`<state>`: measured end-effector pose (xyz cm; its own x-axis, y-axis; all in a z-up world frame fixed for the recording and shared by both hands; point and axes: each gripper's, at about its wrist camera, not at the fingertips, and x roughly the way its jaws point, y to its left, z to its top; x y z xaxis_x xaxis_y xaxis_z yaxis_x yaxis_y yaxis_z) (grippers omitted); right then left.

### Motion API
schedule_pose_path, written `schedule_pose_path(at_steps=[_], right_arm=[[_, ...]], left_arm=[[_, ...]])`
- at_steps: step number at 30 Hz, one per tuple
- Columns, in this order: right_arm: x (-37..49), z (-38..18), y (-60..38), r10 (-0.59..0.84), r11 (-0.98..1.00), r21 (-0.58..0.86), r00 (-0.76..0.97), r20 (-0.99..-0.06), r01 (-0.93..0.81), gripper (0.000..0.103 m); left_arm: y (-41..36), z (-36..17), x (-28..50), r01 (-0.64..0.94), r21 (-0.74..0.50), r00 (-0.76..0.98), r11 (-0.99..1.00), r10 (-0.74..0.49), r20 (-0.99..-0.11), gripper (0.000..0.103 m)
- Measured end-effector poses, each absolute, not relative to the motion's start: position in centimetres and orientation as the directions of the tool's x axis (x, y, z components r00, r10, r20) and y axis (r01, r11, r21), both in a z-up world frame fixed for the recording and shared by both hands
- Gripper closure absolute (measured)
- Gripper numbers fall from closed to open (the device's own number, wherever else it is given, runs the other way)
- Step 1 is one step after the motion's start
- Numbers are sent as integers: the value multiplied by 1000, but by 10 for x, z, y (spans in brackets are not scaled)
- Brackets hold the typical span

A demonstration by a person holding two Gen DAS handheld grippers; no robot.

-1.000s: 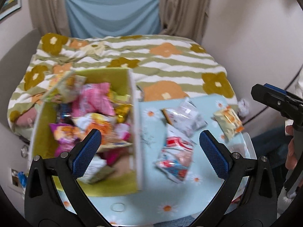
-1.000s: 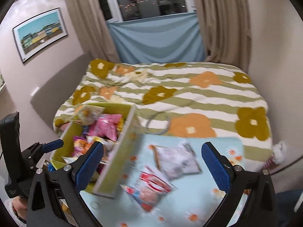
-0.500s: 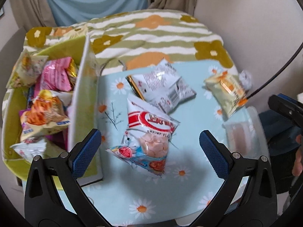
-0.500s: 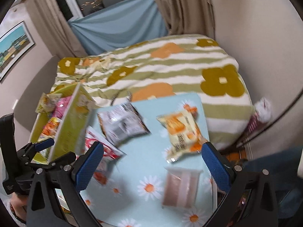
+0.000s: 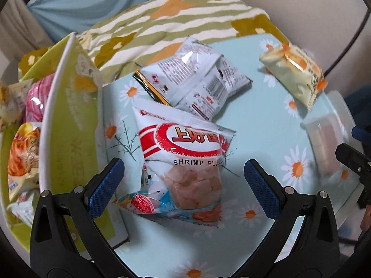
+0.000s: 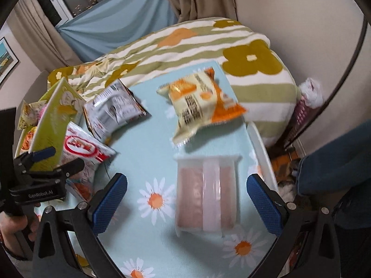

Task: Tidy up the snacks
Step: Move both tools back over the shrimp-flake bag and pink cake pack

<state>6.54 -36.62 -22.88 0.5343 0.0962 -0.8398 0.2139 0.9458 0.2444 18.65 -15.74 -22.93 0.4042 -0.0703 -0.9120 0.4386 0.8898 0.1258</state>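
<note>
While bags (image 5: 185,159) litter the table (image 5: 262,125), the box (image 5: 69,125) stands beside them.

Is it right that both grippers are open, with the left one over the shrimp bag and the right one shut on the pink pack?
Not quite. The right gripper is open too: the right wrist view shows its jaws spread either side of the pink pack, not gripping it. The left gripper is open over the shrimp bag, as you said.

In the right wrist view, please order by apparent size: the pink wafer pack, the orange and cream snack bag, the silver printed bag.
1. Clear pack of pink wafers, though it lies nearest the camera.
2. Orange and cream snack bag and silver printed bag look alike; no ranking.
</note>
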Motion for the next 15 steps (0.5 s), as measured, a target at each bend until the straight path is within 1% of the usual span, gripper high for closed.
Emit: schedule_pose_path(at_steps=[5, 8, 10, 14, 15], right_arm=[[60, -242, -361, 72, 941, 232, 523, -850, 248, 0], [58, -248, -358, 54, 939, 219, 515, -856, 266, 0], [57, -251, -357, 51, 935, 221, 510, -858, 277, 0], [54, -257, -354, 46, 931, 219, 502, -864, 291, 0], [54, -258, -353, 41, 933, 212, 500, -865, 290, 0]], left_arm=[[-156, -244, 191, 462, 127, 379, 877, -66, -923, 1], [-154, -253, 193, 475, 124, 359, 871, -63, -931, 8], [-154, -258, 194, 481, 114, 342, 869, -67, -937, 16], [-151, -262, 195, 484, 95, 331, 870, -81, -940, 19], [-151, -262, 195, 485, 95, 332, 870, -83, -940, 21]])
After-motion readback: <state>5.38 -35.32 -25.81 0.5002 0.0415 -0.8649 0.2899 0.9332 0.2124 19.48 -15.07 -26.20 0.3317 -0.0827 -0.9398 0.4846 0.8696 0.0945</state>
